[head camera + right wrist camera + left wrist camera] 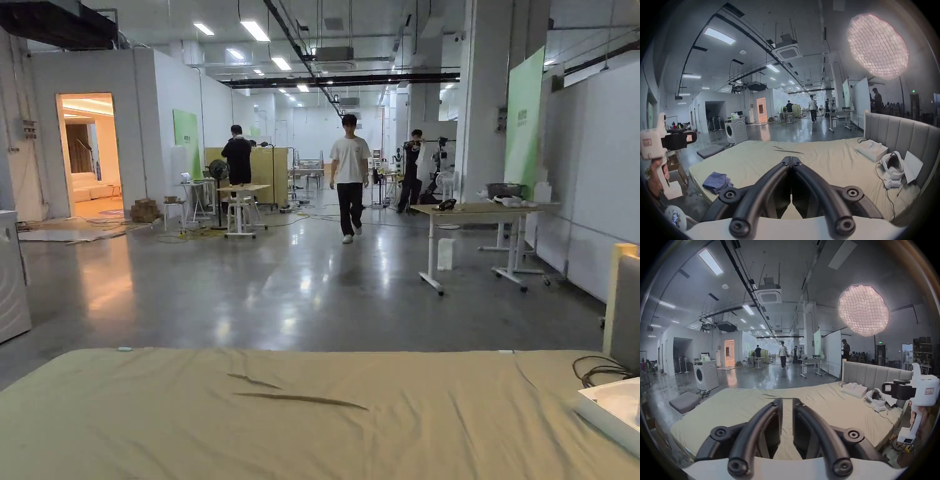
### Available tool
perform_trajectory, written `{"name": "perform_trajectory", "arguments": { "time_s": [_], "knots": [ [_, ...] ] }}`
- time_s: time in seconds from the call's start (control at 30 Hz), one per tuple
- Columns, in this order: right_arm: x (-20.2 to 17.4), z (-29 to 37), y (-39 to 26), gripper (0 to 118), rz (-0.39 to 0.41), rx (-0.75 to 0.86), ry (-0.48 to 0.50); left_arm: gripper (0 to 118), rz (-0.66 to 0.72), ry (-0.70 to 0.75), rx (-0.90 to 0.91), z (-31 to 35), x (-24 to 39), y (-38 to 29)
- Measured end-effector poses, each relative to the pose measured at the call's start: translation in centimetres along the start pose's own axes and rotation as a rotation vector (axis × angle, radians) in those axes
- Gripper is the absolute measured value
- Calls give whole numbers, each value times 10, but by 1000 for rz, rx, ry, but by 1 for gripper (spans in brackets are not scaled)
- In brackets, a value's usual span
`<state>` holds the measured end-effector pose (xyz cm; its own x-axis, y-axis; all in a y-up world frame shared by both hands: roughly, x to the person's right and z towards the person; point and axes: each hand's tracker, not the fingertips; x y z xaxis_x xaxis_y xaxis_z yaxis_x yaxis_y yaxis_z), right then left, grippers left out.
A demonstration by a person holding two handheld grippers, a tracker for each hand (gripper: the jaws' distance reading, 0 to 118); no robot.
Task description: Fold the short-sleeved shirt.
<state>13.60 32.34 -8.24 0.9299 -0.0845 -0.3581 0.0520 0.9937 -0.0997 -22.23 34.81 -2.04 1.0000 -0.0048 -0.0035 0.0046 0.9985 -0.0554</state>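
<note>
**Both tools hovering over the bed, shirt lying at its corner**

Left tool (787,400) is hanging above the olive-sheeted bed (740,408) with its jaws parted by a narrow gap, holding nothing and touching nothing. Right tool (791,158) is hovering over the same bed with its jaws pressed together at the tips, also gripping nothing.

Across the views, the right gripper view is showing a crumpled blue shirt (716,181) lying on the bed's near left corner, at about eight o'clock from the right tool and well apart from it. That view is also catching the left tool's white body at nine o'clock, held in a hand (655,176). In the left gripper view, the right tool's white body is sitting at three o'clock, and a washing machine (705,375) is standing on the floor beyond the bed. Both gripper views are showing a grey headboard (899,139) and a white box (872,150) beside it. Looking outward, the head view is taking in the bed's far half (312,412), with a person (349,178) walking on the glossy floor at twelve o'clock.
</note>
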Motion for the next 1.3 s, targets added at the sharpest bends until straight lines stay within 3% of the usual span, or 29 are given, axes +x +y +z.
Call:
{"name": "perform_trajectory", "arguments": {
  "time_s": [0.07,0.13,0.37,0.7,0.77,0.83,0.9,0.93,0.97,1.03,1.2,1.3],
  "knots": [
    [1,4,-1,0,-1,-6,-6,1,-97,78,-10,2,5,-2],
    [1,6,-3,0,9,-10,-28,1,-167,110,-16,5,8,-4],
    [1,2,-3,0,-15,-17,-29,1,-119,79,-14,6,8,4],
    [-17,-5,-6,0,75,-24,-47,3,-42,25,-28,-3,6,-3],
    [-16,-5,-5,24,62,-28,-58,13,-56,48,-46,-5,9,-6],
    [-14,-5,-3,45,46,-23,-54,43,-62,50,-50,-8,8,-11],
    [-13,-5,-3,61,39,-17,-56,52,-10,16,-51,-12,4,-16],
    [-13,-6,-3,61,39,-17,-63,52,29,-1,-53,-13,2,-18],
    [-13,-7,-3,84,43,-25,-69,59,53,-6,-52,-14,1,-19],
    [-13,-7,-5,115,57,-38,-66,74,61,-1,-48,-13,-4,-21],
    [-8,-5,-10,118,-6,-20,-62,104,36,27,-40,-12,-5,-18],
    [-5,-6,-11,118,-31,-15,-73,105,45,22,-28,-9,-6,-17]
  ]
}}
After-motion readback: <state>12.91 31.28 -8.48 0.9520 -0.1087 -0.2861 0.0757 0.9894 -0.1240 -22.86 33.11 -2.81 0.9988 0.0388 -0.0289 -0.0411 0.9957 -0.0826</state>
